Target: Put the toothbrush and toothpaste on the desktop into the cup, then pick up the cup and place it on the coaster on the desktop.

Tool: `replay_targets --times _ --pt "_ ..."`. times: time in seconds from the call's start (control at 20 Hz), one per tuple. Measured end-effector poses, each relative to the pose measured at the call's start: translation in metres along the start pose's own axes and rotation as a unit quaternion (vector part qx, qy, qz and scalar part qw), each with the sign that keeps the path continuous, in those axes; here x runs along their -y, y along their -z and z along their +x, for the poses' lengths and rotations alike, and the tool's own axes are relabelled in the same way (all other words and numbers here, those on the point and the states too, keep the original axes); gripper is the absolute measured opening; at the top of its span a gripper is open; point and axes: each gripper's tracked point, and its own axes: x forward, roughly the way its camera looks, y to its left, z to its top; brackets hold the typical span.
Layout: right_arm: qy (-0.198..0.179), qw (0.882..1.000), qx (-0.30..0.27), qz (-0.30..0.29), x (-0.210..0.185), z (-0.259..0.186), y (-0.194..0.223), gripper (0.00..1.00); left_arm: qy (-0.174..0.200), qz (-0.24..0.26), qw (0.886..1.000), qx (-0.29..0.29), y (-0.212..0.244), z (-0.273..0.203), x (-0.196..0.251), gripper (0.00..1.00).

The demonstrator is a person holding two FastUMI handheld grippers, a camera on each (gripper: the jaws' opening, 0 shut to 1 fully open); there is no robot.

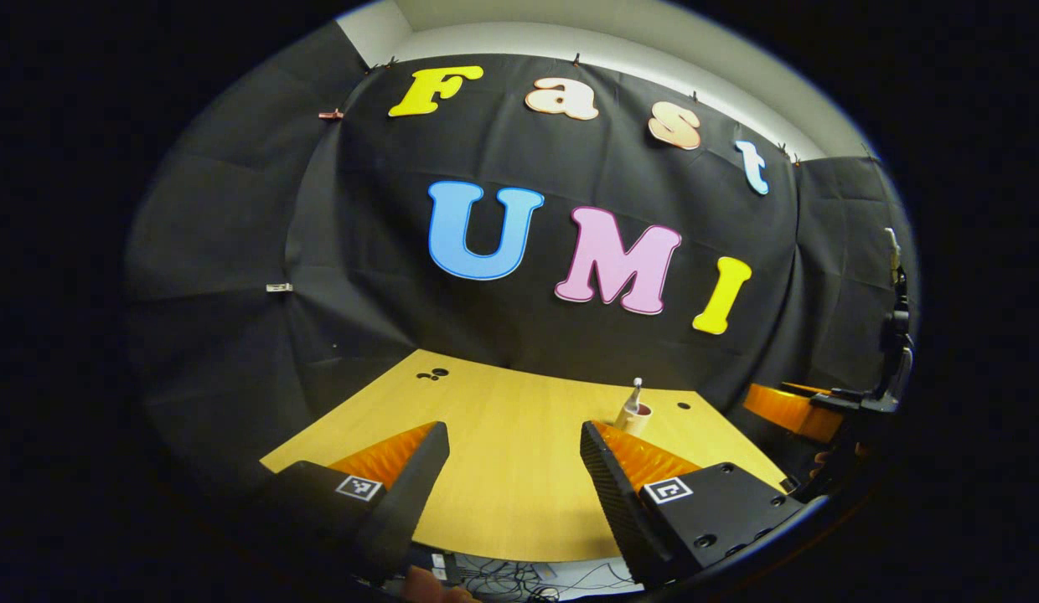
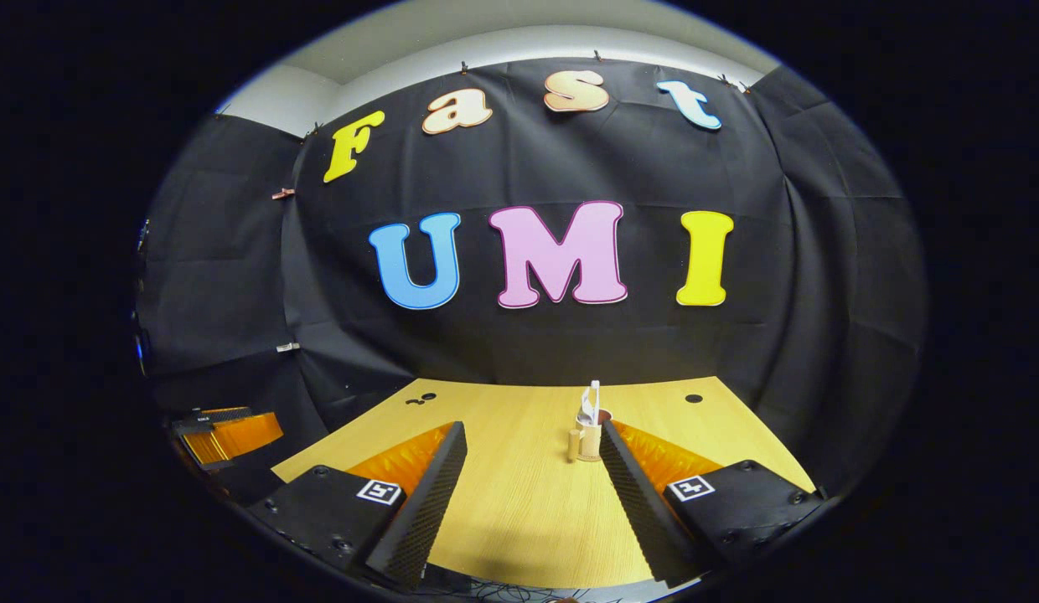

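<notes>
Here, in the left gripper view, the left gripper (image 1: 513,461) is held above the near edge of the wooden desktop (image 1: 503,502), its two fingers spread well apart with nothing between them. Below that near edge a tangle of cables (image 1: 519,579) can be glimpsed. Farther along, toward the far right part of the desktop, the cup (image 1: 633,416) is seen standing upright, partly hidden behind the right finger, with a pale tip poking up out of it; whether that is the toothbrush or the toothpaste cannot be told. At the right edge of this view, another gripper (image 1: 821,410) is caught off the desktop's right side.

In the right gripper view, the right gripper (image 2: 532,465) is likewise held open over the near edge, empty. The cup (image 2: 588,440) is seen mid-desktop, just beside the right finger, white contents (image 2: 590,402) standing up in it. A coaster cannot be made out beneath it.
</notes>
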Motion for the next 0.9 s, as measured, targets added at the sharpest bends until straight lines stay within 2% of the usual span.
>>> replay_targets --times 0.2,0.55,0.9 --pt "0.018 1.0 -0.01 -0.001 0.011 -0.016 0.016 0.98 0.001 0.002 1.0 0.005 -0.002 -0.007 -0.002 0.97" --pt "0.046 0.999 -0.018 0.004 0.024 -0.023 0.031 0.98 0.028 0.026 0.999 -0.009 0.006 0.001 0.015 0.97" --pt "0.034 0.999 -0.019 -0.012 0.017 -0.011 0.031 0.98 0.04 0.029 0.999 -0.012 0.01 0.016 0.02 0.98"
